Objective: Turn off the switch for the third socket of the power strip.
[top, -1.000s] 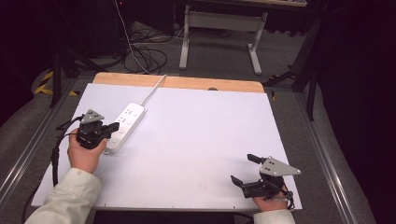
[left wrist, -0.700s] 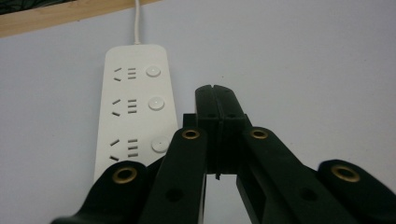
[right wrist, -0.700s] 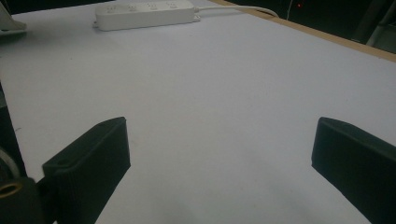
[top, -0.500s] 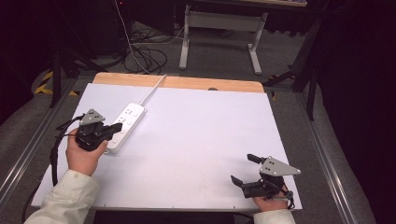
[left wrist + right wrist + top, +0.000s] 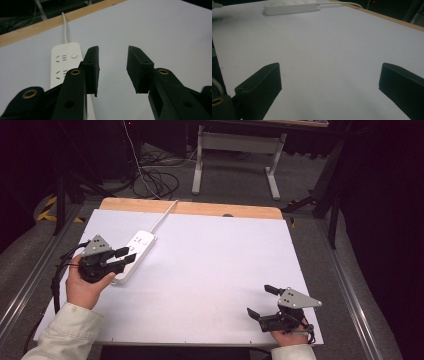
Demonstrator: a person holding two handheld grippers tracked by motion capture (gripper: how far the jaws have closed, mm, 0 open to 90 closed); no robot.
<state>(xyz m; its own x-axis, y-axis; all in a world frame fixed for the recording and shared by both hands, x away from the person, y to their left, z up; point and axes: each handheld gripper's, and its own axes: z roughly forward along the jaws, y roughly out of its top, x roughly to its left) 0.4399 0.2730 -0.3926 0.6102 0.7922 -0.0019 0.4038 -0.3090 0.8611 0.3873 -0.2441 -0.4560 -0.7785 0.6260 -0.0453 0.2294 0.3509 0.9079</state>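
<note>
A: 1 strip (image 5: 135,254) is lying at the bench's (image 5: 215,265) far left, its cord (image 5: 163,216) running off the back edge. How is it likely handling?

B: Rigid, smooth plastic, probably light and a bit slippery; I'd be pinching it across the narrow width, mid-body, minding the cord's drag.

A: And the hand-held grippers?

B: The left one (image 5: 126,256) is hovering over the strip's near end, jaws spread, holding nothing. The right one (image 5: 261,302) is sitting well apart at the near right, jaws spread wide.

A: Surroundings?

B: White matte top, wooden back edge; dim room, cables (image 5: 157,177) and a stand (image 5: 235,157) sitting on the floor behind.
</note>
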